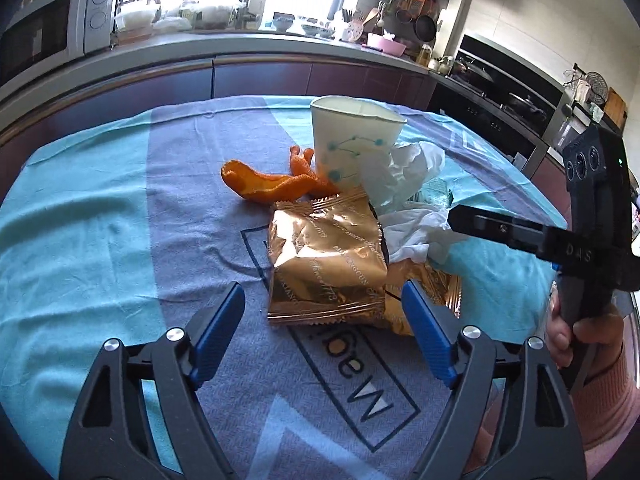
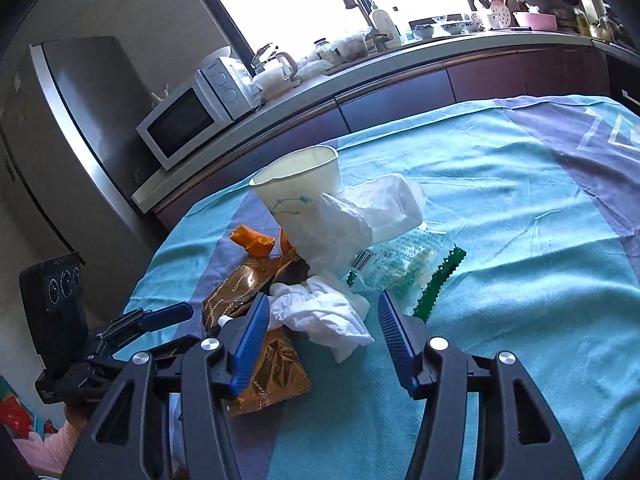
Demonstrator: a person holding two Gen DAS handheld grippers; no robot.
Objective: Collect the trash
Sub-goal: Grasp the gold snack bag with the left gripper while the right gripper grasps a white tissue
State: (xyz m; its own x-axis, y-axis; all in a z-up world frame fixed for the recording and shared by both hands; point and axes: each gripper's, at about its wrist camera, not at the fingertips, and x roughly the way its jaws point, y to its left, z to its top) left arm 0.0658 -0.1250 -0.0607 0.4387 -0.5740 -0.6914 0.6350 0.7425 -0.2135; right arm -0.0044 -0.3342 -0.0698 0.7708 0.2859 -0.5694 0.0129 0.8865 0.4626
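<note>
A pile of trash lies on the blue tablecloth [image 1: 100, 240]: a gold foil wrapper [image 1: 326, 264], orange peel [image 1: 264, 182], a tilted white paper cup [image 1: 352, 140], crumpled white tissues [image 1: 412, 232] and a clear wrapper with a green edge [image 2: 436, 280]. My left gripper [image 1: 324, 312] is open, its blue fingers either side of the near end of the gold wrapper [image 2: 272, 376]. My right gripper [image 2: 320, 320] is open around a crumpled tissue [image 2: 324, 316]; it also shows at the right of the left wrist view [image 1: 452, 216]. The cup [image 2: 296, 188] leans against a second tissue [image 2: 360, 216].
A kitchen counter [image 1: 240, 46] runs behind the table, with a microwave [image 2: 188, 120], a kettle and dishes. A steel fridge [image 2: 80, 120] stands at the left. A stove [image 1: 500, 92] is at the far right. The cloth [image 2: 520, 200] stretches right of the pile.
</note>
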